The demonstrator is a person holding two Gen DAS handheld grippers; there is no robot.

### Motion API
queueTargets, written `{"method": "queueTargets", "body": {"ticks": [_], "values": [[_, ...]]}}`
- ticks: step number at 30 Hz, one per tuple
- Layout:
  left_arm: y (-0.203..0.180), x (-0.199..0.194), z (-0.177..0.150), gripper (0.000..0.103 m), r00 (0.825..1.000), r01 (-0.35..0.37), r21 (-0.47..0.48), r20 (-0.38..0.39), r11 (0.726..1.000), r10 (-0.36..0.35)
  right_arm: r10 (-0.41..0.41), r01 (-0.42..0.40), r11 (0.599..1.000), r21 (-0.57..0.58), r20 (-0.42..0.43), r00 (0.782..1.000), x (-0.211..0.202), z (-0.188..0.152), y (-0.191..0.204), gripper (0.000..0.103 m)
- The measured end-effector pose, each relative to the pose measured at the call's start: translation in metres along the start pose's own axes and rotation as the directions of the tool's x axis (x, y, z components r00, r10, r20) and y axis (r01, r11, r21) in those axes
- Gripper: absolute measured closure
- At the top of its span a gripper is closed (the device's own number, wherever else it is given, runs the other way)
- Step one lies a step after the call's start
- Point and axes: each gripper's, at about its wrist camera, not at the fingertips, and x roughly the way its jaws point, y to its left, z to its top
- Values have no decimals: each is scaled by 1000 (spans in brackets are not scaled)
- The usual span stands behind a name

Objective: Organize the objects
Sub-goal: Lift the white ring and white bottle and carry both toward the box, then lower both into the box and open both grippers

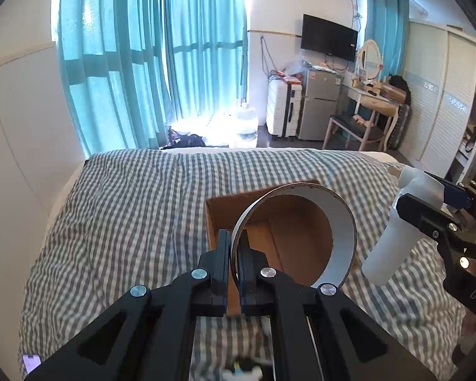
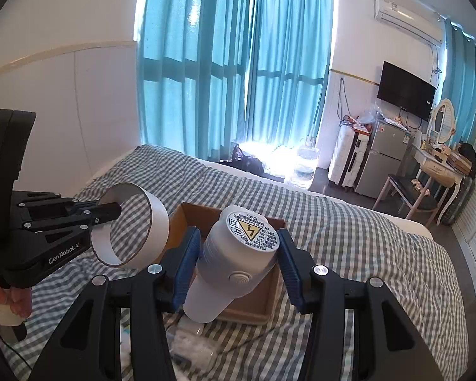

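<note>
White flashlight (image 2: 234, 260), lens end downward

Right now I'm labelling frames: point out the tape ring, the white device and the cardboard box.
tape ring (image 1: 344, 222), left wrist view, white inner wall.
white device (image 2: 234, 254), right wrist view, its body.
cardboard box (image 1: 225, 204), left wrist view, far rim.

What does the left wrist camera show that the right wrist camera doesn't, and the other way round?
Only the left wrist view shows the left gripper from behind, its jaws pinching the wall of the tape ring. Only the right wrist view shows the warning label on the white device held in the right gripper, and a hand. Both show the cardboard box, checked bedding and curtains.
</note>
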Motion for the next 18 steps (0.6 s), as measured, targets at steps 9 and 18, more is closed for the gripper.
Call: {"method": "queueTargets", "body": {"ticks": [9,18], "values": [[-9,99,19,99,998,-11,38,-62,999,13,5,-3,1000,25,-101,995,111,6,-27,54],[-4,172,2,99,990,-1,56,-143,998,9,21,-16,999,29,-197,980,186,-21,-35,54]]}}
